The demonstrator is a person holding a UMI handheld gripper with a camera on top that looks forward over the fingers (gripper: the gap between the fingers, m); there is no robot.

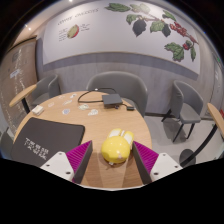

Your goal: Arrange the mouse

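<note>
My tongs [112, 168] are spread wide over a round wooden table [95, 125], the magenta pads [79, 157] on the fingers well apart. Sitting between them is a yellow mouse [113, 149], rounded, with some pale marking on its top that I can't make out. There's a gap on each side of it, so neither finger is pressing; it rests on the table by itself.

Just ahead and to the left of my left finger lies a dark mouse mat [48, 139], with pale lettering near its close edge that is too small to read. Beyond the mouse, toward the far side of the table, there's a dark flat device [111, 99] with a cable [88, 96] looping off to the left. Left of that, a few white scraps of paper [63, 111] lie scattered on the wood. Nothing sits between my fingers and the mouse.

Around the table stand grey upholstered chairs: one straight beyond [116, 88], one off to the right [186, 107], another to the left [40, 90]. The wall behind carries a big botanical mural [150, 22] of leaves and red berries, and a smaller framed print [73, 30] further left. The floor to the right looks grey.
</note>
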